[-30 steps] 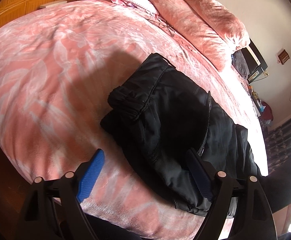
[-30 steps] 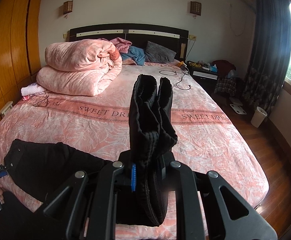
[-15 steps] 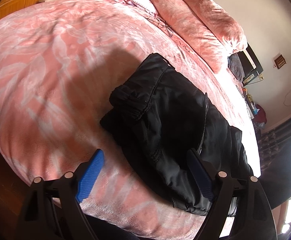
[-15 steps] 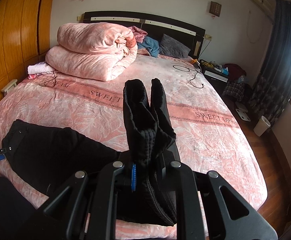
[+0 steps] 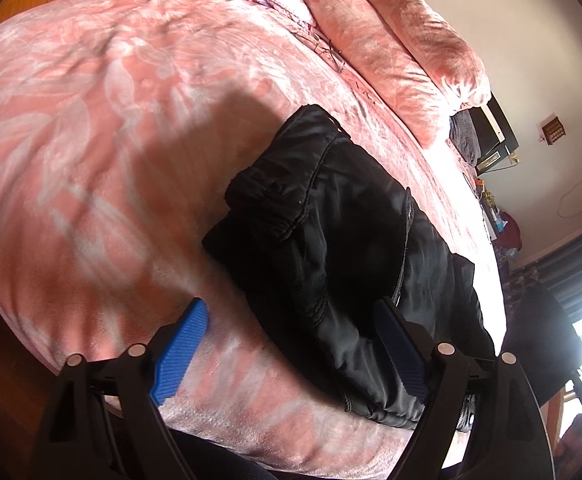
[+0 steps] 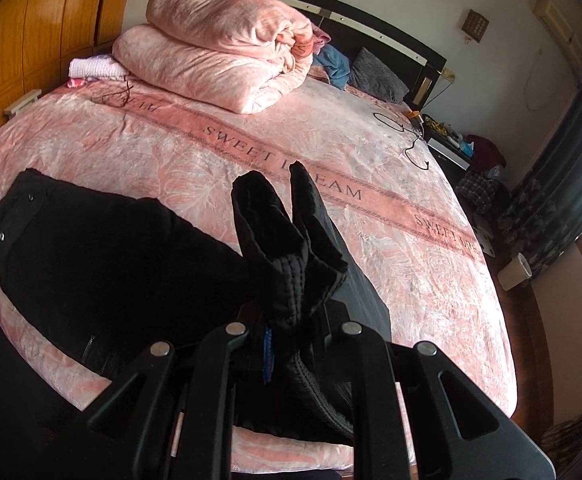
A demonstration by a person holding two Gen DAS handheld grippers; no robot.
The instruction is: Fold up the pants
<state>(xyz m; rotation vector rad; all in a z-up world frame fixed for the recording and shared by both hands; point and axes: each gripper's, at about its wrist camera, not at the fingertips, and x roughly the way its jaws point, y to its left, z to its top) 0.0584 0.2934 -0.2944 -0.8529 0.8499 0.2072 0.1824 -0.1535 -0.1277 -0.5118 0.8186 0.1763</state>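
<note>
Pants point(image 5: 343, 248) of soft, limp black fabric lie near the bed's point(image 5: 91, 120) front edge — best pinched at cuffs or waistband. Left tool point(image 5: 291, 340) hovers wide open over the waist end; right tool point(image 6: 291, 344), clamped on the bunched leg cuffs point(image 6: 287, 240), has dropped lower — toward the waistband.

Bed: we see a pink bedspread point(image 6: 371, 168).
Near left: black pants point(image 6: 111, 252).
Far: folded pink quilt point(image 6: 219, 48), grey pillow point(image 6: 377, 76), black cable point(image 6: 405, 136).
</note>
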